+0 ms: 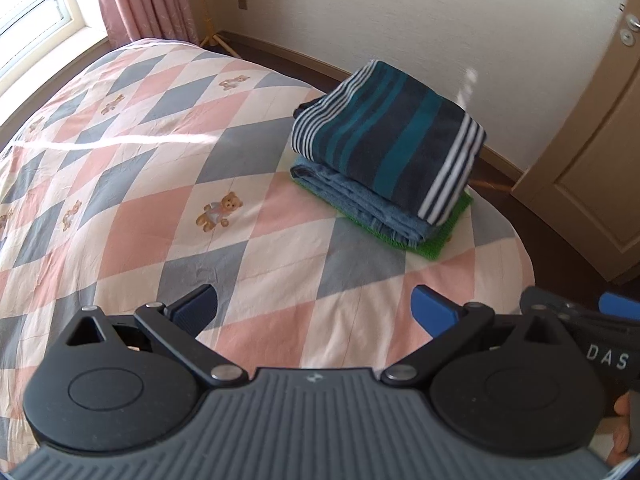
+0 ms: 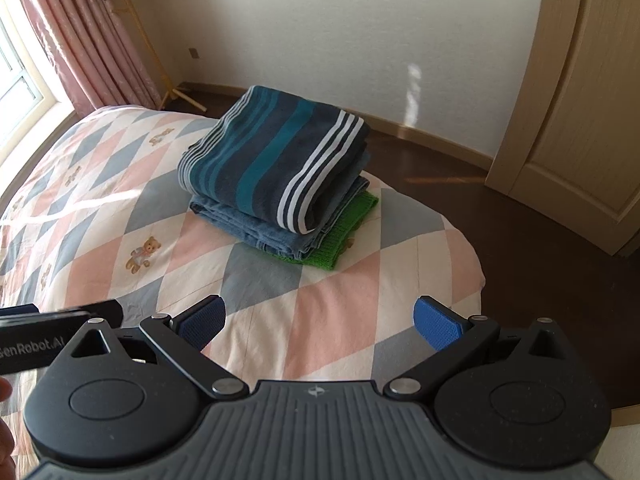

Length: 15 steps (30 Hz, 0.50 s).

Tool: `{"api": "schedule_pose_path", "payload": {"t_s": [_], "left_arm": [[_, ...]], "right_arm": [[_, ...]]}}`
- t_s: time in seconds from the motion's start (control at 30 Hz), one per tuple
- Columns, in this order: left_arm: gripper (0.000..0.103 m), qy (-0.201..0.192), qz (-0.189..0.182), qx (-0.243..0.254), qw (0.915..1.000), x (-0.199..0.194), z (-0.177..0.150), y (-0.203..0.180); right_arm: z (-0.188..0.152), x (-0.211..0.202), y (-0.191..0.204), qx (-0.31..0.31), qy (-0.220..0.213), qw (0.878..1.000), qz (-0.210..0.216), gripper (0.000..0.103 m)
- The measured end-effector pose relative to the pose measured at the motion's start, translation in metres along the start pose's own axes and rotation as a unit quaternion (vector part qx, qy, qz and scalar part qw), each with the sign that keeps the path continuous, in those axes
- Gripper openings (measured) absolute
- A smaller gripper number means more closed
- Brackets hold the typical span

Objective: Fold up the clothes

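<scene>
- The left gripper (image 1: 314,310) is spread wide and empty above the bed (image 1: 120,184).
- The right gripper (image 2: 320,320), likewise agape and empty, looks nearer the stack (image 2: 280,176), which lies ahead near the bed's far right corner.
- Striped terry on top, soft blue cloth beneath, green knit lowest; all folded flat.

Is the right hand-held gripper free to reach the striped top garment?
Probably yes. The right hand-held gripper is open, and only bare quilt lies before the striped garment.
</scene>
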<state>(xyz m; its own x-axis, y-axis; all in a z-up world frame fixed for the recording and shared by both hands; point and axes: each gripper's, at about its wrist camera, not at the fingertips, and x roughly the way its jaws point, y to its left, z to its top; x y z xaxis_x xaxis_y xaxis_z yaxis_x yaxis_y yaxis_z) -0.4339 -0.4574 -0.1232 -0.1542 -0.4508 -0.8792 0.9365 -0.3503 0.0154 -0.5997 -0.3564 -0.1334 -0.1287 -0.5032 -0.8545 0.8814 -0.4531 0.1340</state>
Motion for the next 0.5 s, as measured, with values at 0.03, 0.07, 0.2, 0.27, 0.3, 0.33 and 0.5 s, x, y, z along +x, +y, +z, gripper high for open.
{"api": "schedule_pose_path", "payload": {"t_s": [0.03, 0.07, 0.2, 0.27, 0.3, 0.33, 0.5], "left_arm": [[0.102, 0.002, 0.002, 0.000, 1.0000, 0.004, 0.003, -0.001], [0.102, 0.004, 0.005, 0.003, 1.0000, 0.007, 0.006, -0.002], [0.102, 0.013, 0.022, 0.017, 0.9995, 0.020, 0.013, -0.008], [0.102, 0.021, 0.022, 0.019, 0.9994, 0.027, 0.016, -0.009], [0.102, 0.023, 0.022, 0.018, 0.9993, 0.029, 0.018, -0.009], [0.102, 0.025, 0.022, 0.017, 0.9993, 0.032, 0.019, -0.008], [0.102, 0.033, 0.028, 0.017, 0.9989, 0.042, 0.024, -0.008]], "right_arm": [[0.003, 0.004, -0.001, 0.000, 0.003, 1.000, -0.001, 0.103], [0.005, 0.007, -0.002, 0.000, 0.005, 1.000, -0.002, 0.103], [0.016, 0.021, -0.006, 0.000, 0.016, 1.000, -0.002, 0.103], [0.021, 0.026, -0.007, -0.003, 0.019, 1.000, -0.002, 0.103], [0.023, 0.028, -0.007, -0.004, 0.020, 1.000, -0.002, 0.103], [0.025, 0.031, -0.007, -0.005, 0.022, 1.000, -0.001, 0.103], [0.033, 0.044, -0.008, -0.010, 0.035, 0.999, 0.001, 0.103]]}}
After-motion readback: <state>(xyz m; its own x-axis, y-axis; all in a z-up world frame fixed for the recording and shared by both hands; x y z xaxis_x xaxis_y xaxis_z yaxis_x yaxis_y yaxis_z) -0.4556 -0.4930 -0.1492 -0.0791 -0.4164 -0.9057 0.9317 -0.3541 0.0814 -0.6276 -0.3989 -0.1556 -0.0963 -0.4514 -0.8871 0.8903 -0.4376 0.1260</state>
